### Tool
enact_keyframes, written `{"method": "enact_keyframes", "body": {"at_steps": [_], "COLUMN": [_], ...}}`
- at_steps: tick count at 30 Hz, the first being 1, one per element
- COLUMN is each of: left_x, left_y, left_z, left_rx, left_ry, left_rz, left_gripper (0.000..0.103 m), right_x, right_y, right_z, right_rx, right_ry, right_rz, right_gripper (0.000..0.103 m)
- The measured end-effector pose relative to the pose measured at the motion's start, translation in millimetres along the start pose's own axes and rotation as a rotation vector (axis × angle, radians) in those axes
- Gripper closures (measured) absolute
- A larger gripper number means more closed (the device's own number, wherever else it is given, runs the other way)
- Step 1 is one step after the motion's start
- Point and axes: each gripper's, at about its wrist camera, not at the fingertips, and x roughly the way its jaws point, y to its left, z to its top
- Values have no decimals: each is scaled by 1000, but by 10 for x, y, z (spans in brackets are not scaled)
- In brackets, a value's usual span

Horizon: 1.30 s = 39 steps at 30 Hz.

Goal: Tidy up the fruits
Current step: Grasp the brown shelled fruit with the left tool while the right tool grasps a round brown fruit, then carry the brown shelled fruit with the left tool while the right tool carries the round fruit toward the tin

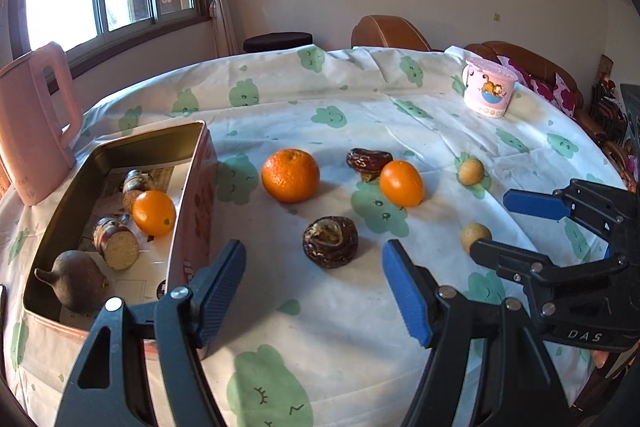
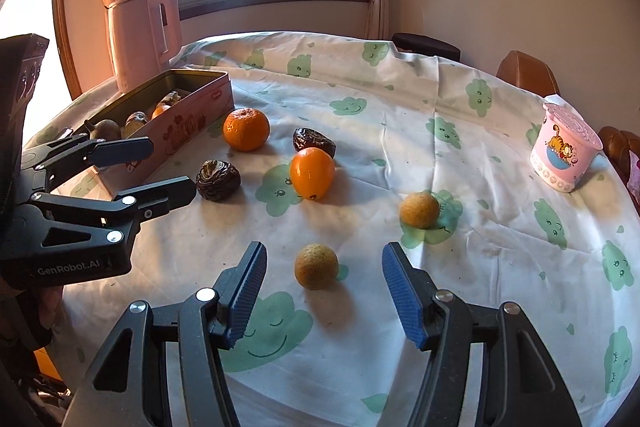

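Observation:
My left gripper (image 1: 314, 251) is open over the tablecloth, with a dark wrinkled fruit (image 1: 330, 243) just ahead between its fingertips, untouched. Left of it stands the open tin box (image 1: 192, 187), holding an orange, cut cane pieces and a brown fruit. My right gripper (image 2: 324, 251) is open around a small yellowish round fruit (image 2: 316, 265), pads apart from it. On the cloth lie a large orange (image 2: 245, 129), a smooth orange (image 2: 312, 169), a second dark fruit (image 2: 314, 143) and another small round fruit (image 2: 419, 209). The left gripper (image 2: 172, 167) shows beside the dark wrinkled fruit (image 2: 218, 180).
A pink kettle (image 1: 32, 123) stands behind the tin at the table's left edge. A pink cartoon cup (image 2: 564, 155) sits at the far right. Brown chairs (image 1: 384, 31) ring the round table's far side. The right gripper (image 1: 490, 225) reaches in from the right.

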Motion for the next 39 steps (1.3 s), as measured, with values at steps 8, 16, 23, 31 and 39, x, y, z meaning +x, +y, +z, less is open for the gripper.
{"method": "enact_keyframes", "body": {"at_steps": [8,16,23,31,39], "left_x": [269,458,400,289,161], "left_y": [-23,-48,-77,-69,-66], "left_z": [116,114,113,129,128], "left_rx": [9,4,14,13,15], "left_ry": [82,147,119,58,-15], "left_rz": [-42,-86,-124,-126,-84], "left_gripper": [45,65,65,65,65], "right_x": [166,266,273,275,172], "right_y": [-26,-37,-59,15,54], "right_z": [15,17,89,134,117], "right_rx": [3,-6,14,2,-20], "right_ry": [56,89,64,21,-42], "right_rz": [35,50,70,56,46], "right_gripper": [60,76,76,76,76]}}
